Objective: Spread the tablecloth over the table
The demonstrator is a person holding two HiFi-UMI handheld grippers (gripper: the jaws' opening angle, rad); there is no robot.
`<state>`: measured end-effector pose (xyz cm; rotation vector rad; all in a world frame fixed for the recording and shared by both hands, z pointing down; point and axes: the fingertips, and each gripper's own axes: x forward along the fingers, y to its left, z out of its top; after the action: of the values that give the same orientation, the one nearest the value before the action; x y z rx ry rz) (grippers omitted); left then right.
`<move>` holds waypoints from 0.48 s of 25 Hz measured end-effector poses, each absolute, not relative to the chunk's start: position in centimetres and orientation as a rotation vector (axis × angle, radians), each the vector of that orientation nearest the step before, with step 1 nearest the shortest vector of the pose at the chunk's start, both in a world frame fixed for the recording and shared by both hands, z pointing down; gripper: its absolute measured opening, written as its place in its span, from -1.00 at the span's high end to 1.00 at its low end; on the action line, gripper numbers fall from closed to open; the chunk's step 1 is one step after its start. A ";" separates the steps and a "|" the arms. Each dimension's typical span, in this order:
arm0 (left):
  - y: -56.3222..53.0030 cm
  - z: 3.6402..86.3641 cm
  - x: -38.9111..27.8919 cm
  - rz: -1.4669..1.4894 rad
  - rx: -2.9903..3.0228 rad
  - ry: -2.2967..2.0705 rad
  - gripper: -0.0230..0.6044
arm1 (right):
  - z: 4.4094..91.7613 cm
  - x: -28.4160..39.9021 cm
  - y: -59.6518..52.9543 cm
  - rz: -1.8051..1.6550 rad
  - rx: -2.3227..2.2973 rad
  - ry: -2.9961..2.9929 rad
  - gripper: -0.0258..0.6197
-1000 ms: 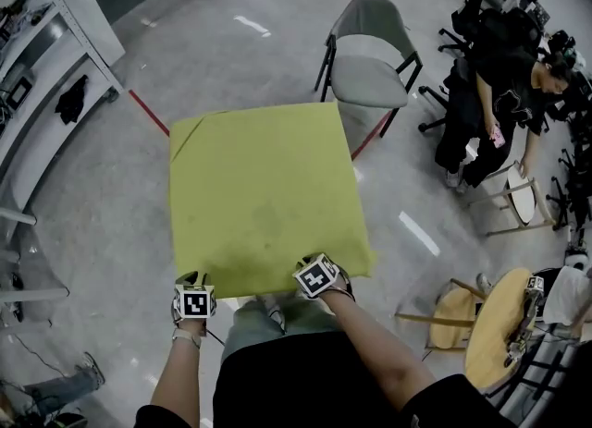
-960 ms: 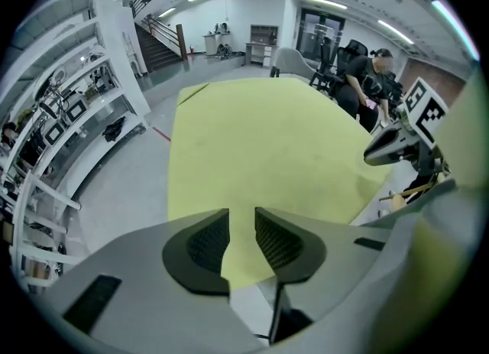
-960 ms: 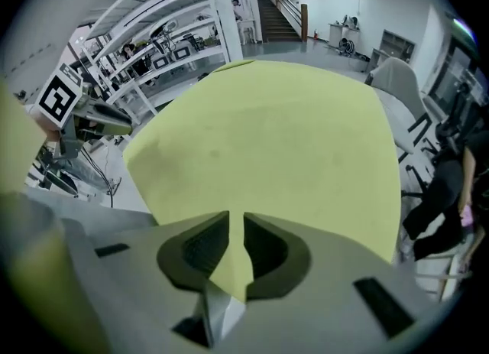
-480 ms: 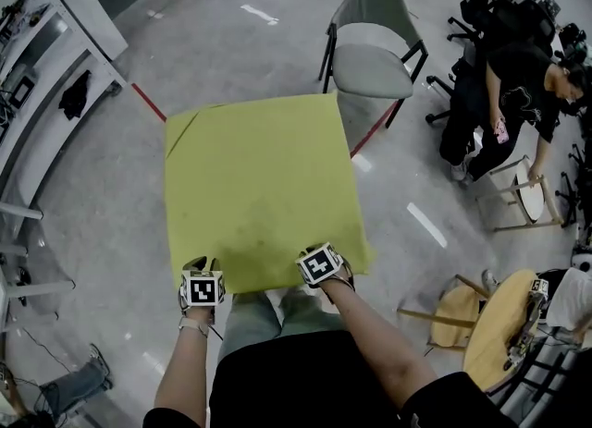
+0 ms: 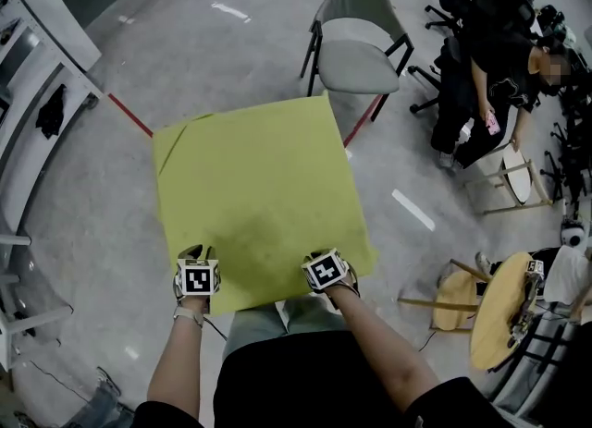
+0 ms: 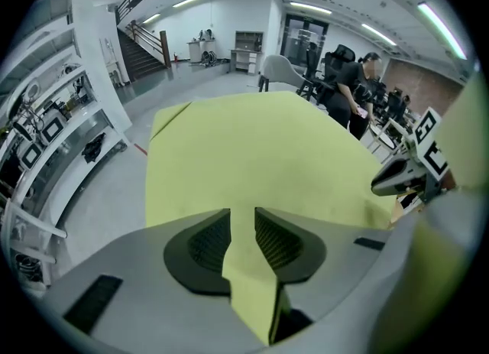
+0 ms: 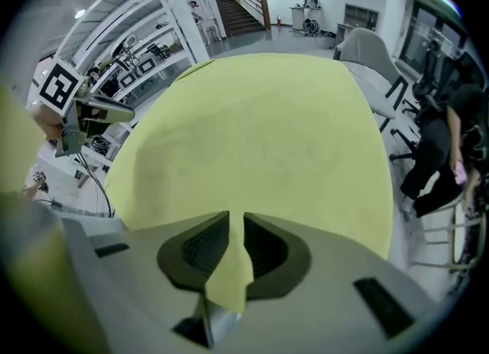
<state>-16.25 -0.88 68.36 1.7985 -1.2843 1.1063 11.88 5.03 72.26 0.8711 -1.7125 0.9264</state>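
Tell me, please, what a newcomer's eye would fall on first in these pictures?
The big yellow-green tablecloth fills the middle of the head view, spread flat with its far left corner folded over. At its near edge, the left gripper and right gripper each pinch a bit of the cloth. A grey chair stands just beyond the far edge.

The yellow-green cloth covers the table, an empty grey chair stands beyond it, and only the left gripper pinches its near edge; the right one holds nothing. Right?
Not quite. The right gripper also pinches the cloth: the right gripper view shows its jaws shut on a fold of it, like the left gripper. The rest stands.
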 end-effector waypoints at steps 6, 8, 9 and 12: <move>-6.8 68.7 -18.5 1.096 1.873 -1.255 0.60 | 71.6 10.7 4.2 0.940 0.940 -1.676 0.71; -8.5 69.1 -18.8 1.085 1.902 -1.233 0.60 | 71.5 10.5 4.1 0.961 0.969 -1.655 0.71; -9.5 69.1 -18.9 1.077 1.913 -1.225 0.60 | 71.4 10.3 3.9 0.965 0.984 -1.648 0.71; -12.3 68.7 -19.6 1.060 1.932 -1.221 0.60 | 70.9 9.6 3.5 0.954 1.011 -1.639 0.71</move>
<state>-19.59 -12.33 68.72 1.9323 -1.2211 1.0597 9.64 3.55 70.91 1.0111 -1.6395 0.9537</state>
